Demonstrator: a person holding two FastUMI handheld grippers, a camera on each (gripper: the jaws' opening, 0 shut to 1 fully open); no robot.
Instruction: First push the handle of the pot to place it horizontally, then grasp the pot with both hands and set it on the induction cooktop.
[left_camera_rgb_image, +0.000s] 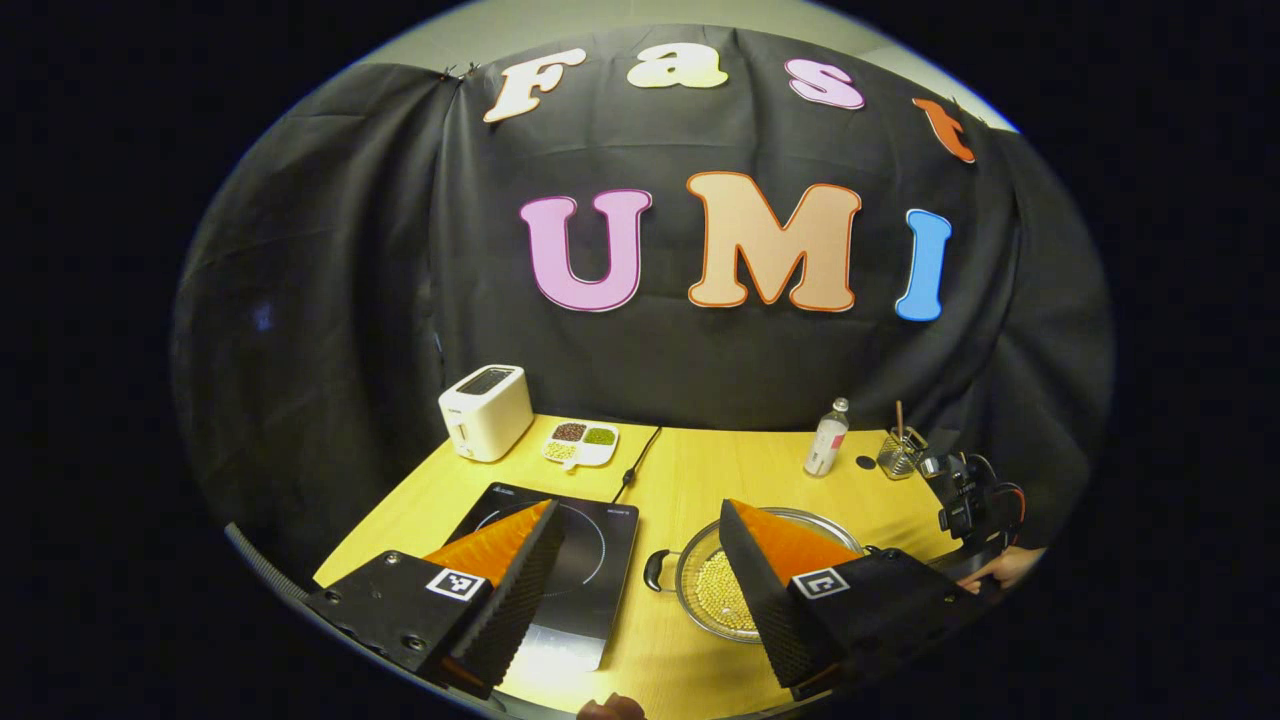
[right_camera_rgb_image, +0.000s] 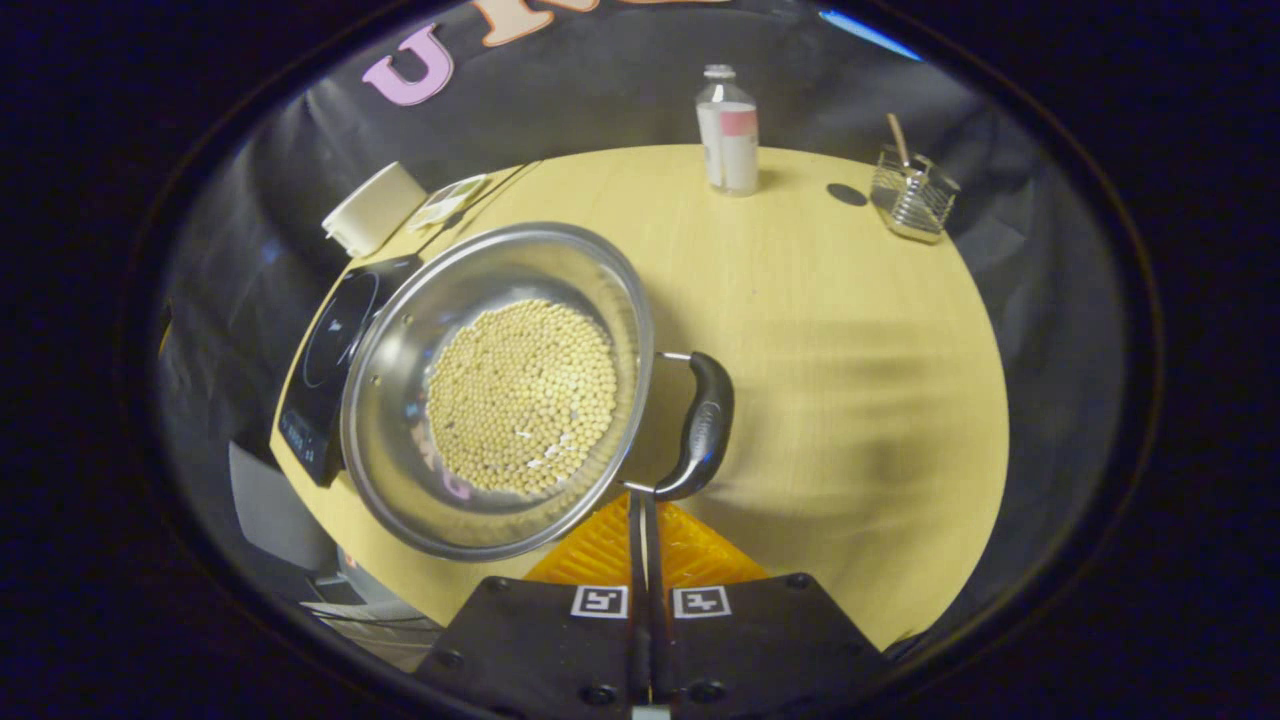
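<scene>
A steel pot (right_camera_rgb_image: 500, 390) holding pale beans stands on the wooden table (right_camera_rgb_image: 850, 330), and its near black handle (right_camera_rgb_image: 700, 420) points toward the right gripper. My right gripper (right_camera_rgb_image: 645, 500) is shut with nothing between its fingers, its tips at the lower end of that handle. The black induction cooktop (right_camera_rgb_image: 330, 350) lies just left of the pot. In the left gripper view, my left gripper (left_camera_rgb_image: 638, 505) hangs open above the front of the table, between the cooktop (left_camera_rgb_image: 560, 560) and the pot (left_camera_rgb_image: 715, 590). The pot's other handle (left_camera_rgb_image: 655, 570) faces the cooktop. The right gripper (left_camera_rgb_image: 970, 510) and a hand (left_camera_rgb_image: 1005, 568) show beyond the pot.
A white toaster (left_camera_rgb_image: 487, 410) and a divided dish of beans (left_camera_rgb_image: 581, 443) stand at the back left, with a cable (left_camera_rgb_image: 640, 455) running to the cooktop. A bottle (left_camera_rgb_image: 826, 438) and a wire holder (left_camera_rgb_image: 900, 452) stand at the back right.
</scene>
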